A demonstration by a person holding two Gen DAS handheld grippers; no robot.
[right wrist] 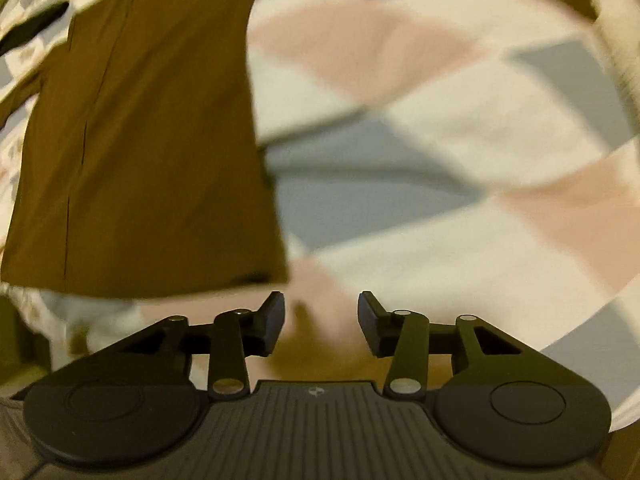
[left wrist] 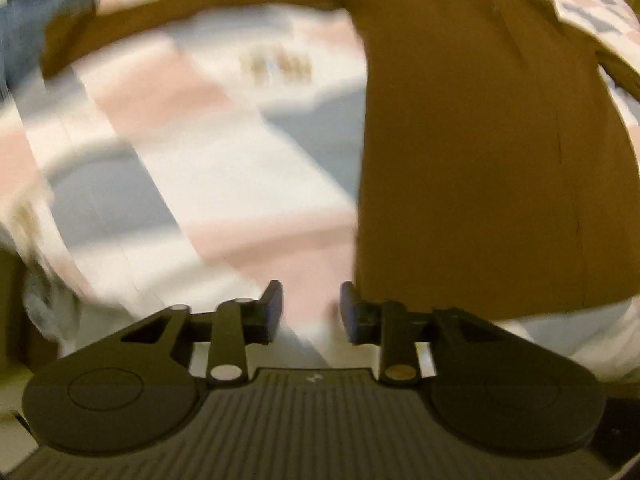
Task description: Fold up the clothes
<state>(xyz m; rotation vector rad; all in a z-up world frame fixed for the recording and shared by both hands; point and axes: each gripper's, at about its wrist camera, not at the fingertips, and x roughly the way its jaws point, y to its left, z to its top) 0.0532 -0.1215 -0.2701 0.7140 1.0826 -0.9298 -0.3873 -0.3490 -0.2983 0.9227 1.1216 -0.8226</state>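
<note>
My left gripper [left wrist: 311,312] and right gripper [right wrist: 321,322]: jaws parted, empty. Brown garment [left wrist: 480,160] flat on patchwork bedspread [left wrist: 200,168], between my grippers, hem near both. Heavy blur, probably fast motion. Risk: overshoot hem, pinch bedspread too, drag fold crooked.

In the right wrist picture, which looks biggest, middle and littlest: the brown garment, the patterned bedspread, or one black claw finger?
1. Patterned bedspread, filling most of the picture.
2. Brown garment.
3. Claw finger, littlest, though it is nearest the camera.
</note>
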